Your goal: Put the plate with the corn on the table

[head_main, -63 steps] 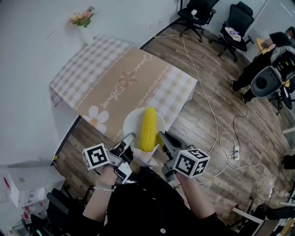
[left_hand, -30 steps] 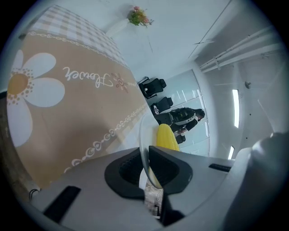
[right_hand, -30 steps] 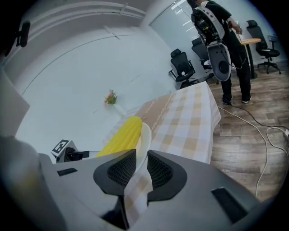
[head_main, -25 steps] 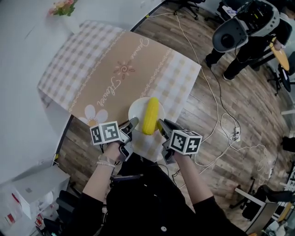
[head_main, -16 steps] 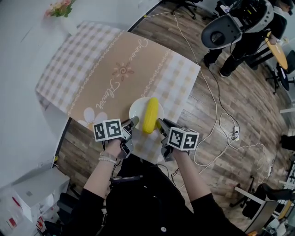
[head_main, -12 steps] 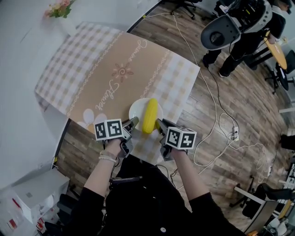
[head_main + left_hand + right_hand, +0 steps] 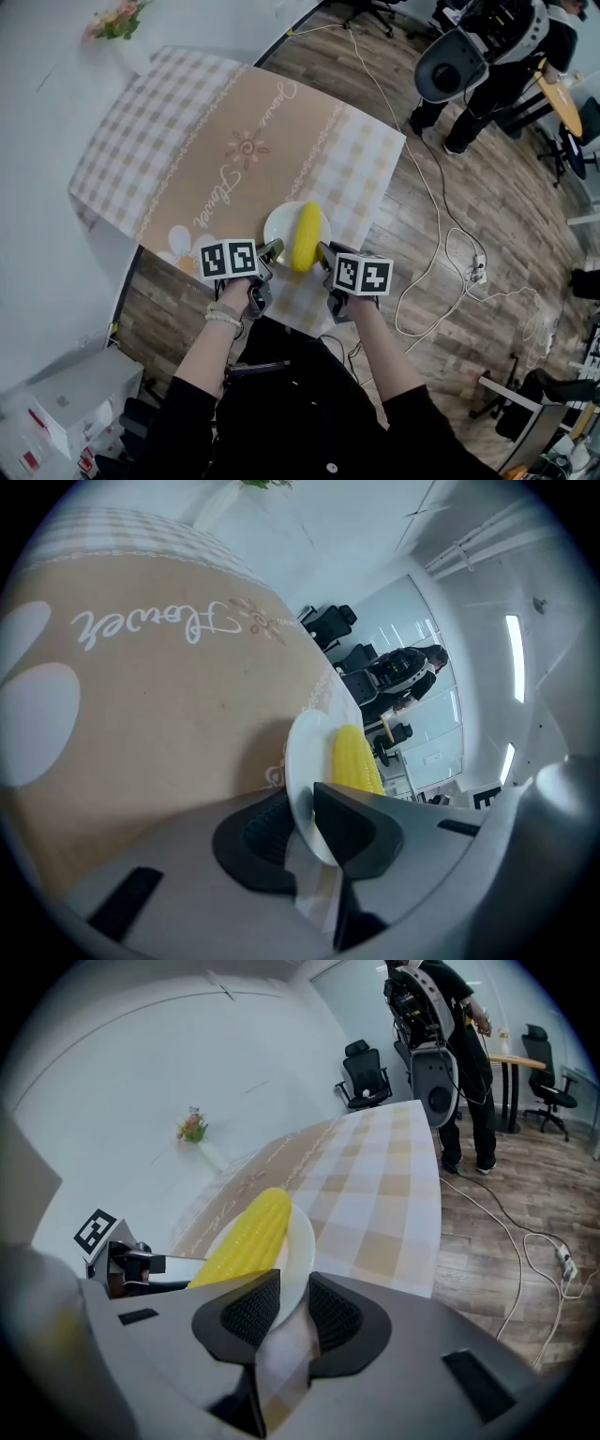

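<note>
A white plate (image 7: 278, 228) with a yellow corn cob (image 7: 305, 237) lies on the checked tablecloth near the table's front edge. My left gripper (image 7: 273, 249) holds the plate's near left rim. In the left gripper view the rim (image 7: 302, 761) is pinched between the pads, with the corn (image 7: 354, 759) beyond. My right gripper (image 7: 324, 251) is at the near right rim. In the right gripper view its jaws are opening; the plate's edge (image 7: 298, 1241) sits between the pads with a gap, and the corn (image 7: 246, 1232) lies just past them.
The table (image 7: 234, 141) has a beige runner and a vase of flowers (image 7: 117, 21) at its far corner. Cables (image 7: 450, 272) lie on the wooden floor to the right. A person and office chairs (image 7: 469, 56) are at the top right. A white box (image 7: 56, 403) sits at the lower left.
The plate with the corn has come down and a little further onto the tablecloth. Both grippers went with it and stay at its near rim.
</note>
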The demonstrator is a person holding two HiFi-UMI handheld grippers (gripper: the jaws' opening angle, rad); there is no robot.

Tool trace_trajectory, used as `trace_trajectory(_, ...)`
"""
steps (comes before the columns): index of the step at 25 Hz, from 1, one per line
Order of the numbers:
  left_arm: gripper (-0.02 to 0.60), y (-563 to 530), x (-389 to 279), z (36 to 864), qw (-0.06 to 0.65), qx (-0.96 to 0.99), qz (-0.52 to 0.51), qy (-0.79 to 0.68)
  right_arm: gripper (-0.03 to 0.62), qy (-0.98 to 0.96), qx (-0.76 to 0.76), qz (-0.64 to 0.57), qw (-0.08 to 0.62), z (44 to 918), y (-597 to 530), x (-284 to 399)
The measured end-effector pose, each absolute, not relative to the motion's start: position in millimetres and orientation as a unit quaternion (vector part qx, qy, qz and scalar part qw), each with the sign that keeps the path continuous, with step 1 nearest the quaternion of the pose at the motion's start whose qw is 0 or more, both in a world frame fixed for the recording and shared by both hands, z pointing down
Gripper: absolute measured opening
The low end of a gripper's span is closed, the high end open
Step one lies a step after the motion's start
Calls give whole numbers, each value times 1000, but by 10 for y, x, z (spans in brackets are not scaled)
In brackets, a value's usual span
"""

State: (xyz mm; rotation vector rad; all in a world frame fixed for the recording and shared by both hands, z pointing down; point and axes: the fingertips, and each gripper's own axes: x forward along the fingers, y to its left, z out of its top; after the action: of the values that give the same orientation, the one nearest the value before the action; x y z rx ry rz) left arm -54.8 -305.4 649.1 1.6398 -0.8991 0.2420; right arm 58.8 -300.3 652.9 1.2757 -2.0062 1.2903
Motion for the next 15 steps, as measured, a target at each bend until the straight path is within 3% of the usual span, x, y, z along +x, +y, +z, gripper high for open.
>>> trace_trajectory(15, 81, -2999, -620, 6503, 590, 687, 169, -390, 127, -720, 469, 445, 254, 6537, -3004, 581)
